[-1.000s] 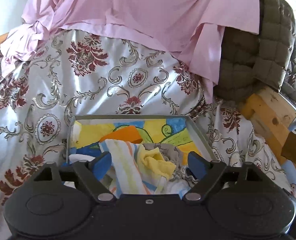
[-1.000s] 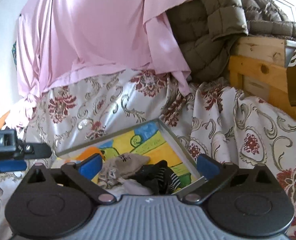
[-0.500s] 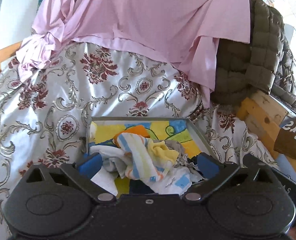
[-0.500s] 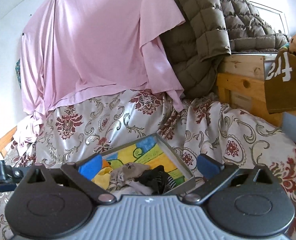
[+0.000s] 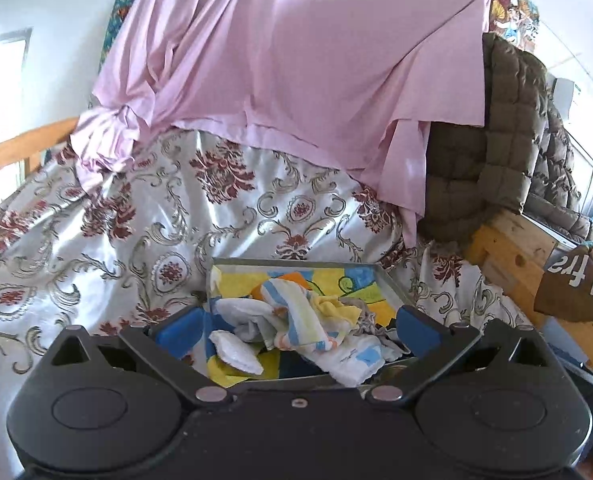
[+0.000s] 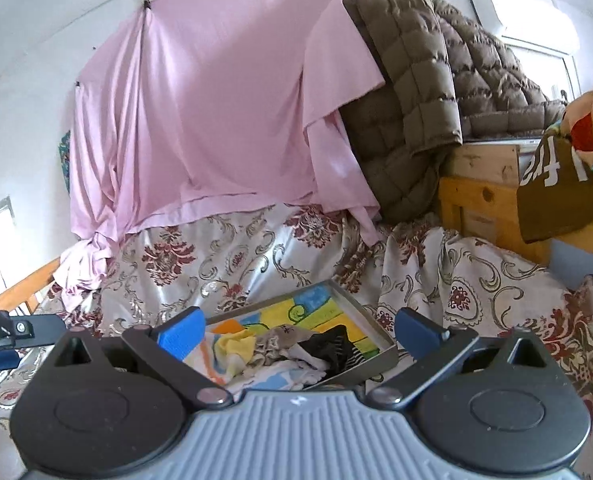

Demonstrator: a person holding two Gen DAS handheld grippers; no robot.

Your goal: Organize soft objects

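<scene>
My left gripper (image 5: 296, 326) hangs with its blue fingers (image 5: 180, 330) spread wide, nothing between them, and just beyond sits the tray (image 5: 392, 286) on the bed. My right gripper (image 6: 298, 330) is spread wide and empty too, looking at the same tray (image 6: 376, 360) from its right-hand side. Inside lies the jumble of soft things — a striped cloth (image 5: 296, 316) in the middle, a yellow cloth (image 5: 336, 306) touching it at 3 o'clock, a white folded piece (image 5: 236, 352) at 7 o'clock, a printed white cloth (image 5: 352, 364) spilling over the near rim at 5 o'clock. From the right wrist I also see a grey sock (image 6: 274, 340) and a dark striped sock (image 6: 332, 350) beside it. Further out, the floral bedspread (image 5: 156, 216) runs up to 12 o'clock, where a pink sheet (image 5: 296, 60) hangs. At 2 o'clock a brown quilted jacket (image 5: 496, 152) drapes over a wooden frame (image 5: 508, 248) — well apart from the tray.
</scene>
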